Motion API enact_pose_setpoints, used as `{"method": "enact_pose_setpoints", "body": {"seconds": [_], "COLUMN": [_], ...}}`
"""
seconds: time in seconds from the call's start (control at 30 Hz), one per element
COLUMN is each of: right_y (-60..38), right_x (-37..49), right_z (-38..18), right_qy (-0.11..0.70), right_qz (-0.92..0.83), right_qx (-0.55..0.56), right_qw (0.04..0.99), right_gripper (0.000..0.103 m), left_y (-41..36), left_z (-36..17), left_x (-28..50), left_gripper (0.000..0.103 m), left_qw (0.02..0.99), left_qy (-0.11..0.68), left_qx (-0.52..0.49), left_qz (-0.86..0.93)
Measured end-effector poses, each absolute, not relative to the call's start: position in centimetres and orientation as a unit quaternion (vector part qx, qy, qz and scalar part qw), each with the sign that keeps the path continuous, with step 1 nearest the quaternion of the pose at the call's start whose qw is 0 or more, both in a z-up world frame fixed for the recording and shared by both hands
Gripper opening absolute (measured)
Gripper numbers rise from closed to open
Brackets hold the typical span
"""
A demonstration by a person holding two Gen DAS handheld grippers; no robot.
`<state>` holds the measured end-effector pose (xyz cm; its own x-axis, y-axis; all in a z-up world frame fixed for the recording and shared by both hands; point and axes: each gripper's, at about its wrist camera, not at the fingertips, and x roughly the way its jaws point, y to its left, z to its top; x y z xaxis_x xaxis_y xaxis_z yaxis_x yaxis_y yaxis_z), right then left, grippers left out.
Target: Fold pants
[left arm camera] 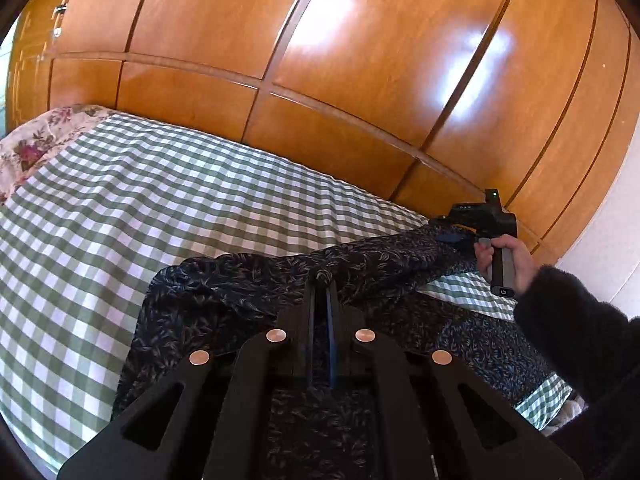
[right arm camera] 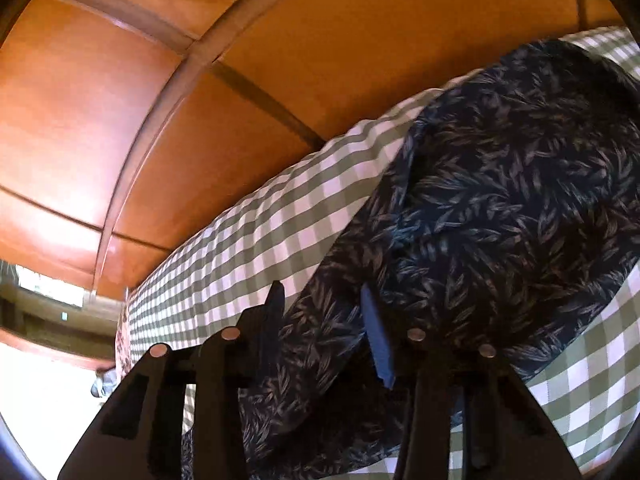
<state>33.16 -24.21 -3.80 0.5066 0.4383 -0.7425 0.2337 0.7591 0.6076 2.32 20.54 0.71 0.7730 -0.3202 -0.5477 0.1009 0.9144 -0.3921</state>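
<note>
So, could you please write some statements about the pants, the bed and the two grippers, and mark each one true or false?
1. The left gripper is shut on a bunched fold of the pants. True.
2. The pants are plain grey. False: they are dark blue with a leaf print.
3. The bed cover is checked green and white. True.
4. The right gripper has no cloth between its fingers. False: pants cloth lies between them.
5. A white wall stands directly behind the bed. False: wooden wardrobe panels stand there.
</note>
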Motion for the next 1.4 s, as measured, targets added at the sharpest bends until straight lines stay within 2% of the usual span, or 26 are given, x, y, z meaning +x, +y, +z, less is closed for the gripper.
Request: {"method": "enact_pose_setpoints", "body": {"seconds": [0.2,0.33,0.4,0.47,0.57,0.73,0.87,0.97,1.13,1.23,1.4], "right_y": [-27.3,-27.8,-27.5,-26.9,-26.0,-26.1,-27.8,-28.0,-27.2,-26.0,-25.5], "right_x": [32.1,32.7,33.5,34.5,34.9,31.4,24.5,18.1,9.0,4.9,2.6], "right_z": [-4.1,-5.2,-5.1,-4.8,-3.0,2.6,6.4,7.3,3.8,-1.0,-6.4], "right_qy": [0.462,0.473,0.472,0.482,0.477,0.416,0.371,0.359,0.400,0.459,0.514], "right_qz": [0.026,0.060,0.071,0.065,0.064,0.112,0.177,0.218,0.247,0.244,0.209], "right_qx": [0.392,0.401,0.397,0.357,0.303,0.302,0.290,0.262,0.242,0.234,0.219], "right_qw": [0.795,0.782,0.784,0.797,0.823,0.851,0.864,0.869,0.849,0.822,0.803], "right_gripper": [0.037,0.037,0.026,0.004,0.003,0.003,0.003,0.003,0.002,0.002,0.002], "left_y": [21.0,20.9,20.8,20.9,21.8,25.3,27.1,27.3,28.0,28.4,29.6], "left_z": [1.1,1.1,1.3,1.4,1.9,5.0,6.0,5.0,1.0,-2.5,-6.1], "left_x": [2.7,3.0,3.2,3.9,6.0,9.8,8.2,5.2,0.1,-2.0,-4.5], "left_gripper": [0.003,0.004,0.003,0.004,0.004,0.003,0.004,0.004,0.004,0.004,0.007], "left_qw": [0.928,0.927,0.928,0.929,0.935,0.945,0.950,0.950,0.935,0.917,0.880], "left_qy": [0.314,0.317,0.318,0.319,0.315,0.281,0.264,0.268,0.306,0.346,0.388], "left_qx": [-0.173,-0.171,-0.168,-0.168,-0.155,-0.167,-0.166,-0.160,-0.177,-0.195,-0.274], "left_qz": [-0.105,-0.101,-0.098,-0.088,-0.055,-0.004,0.003,0.003,0.016,0.029,0.029]}}
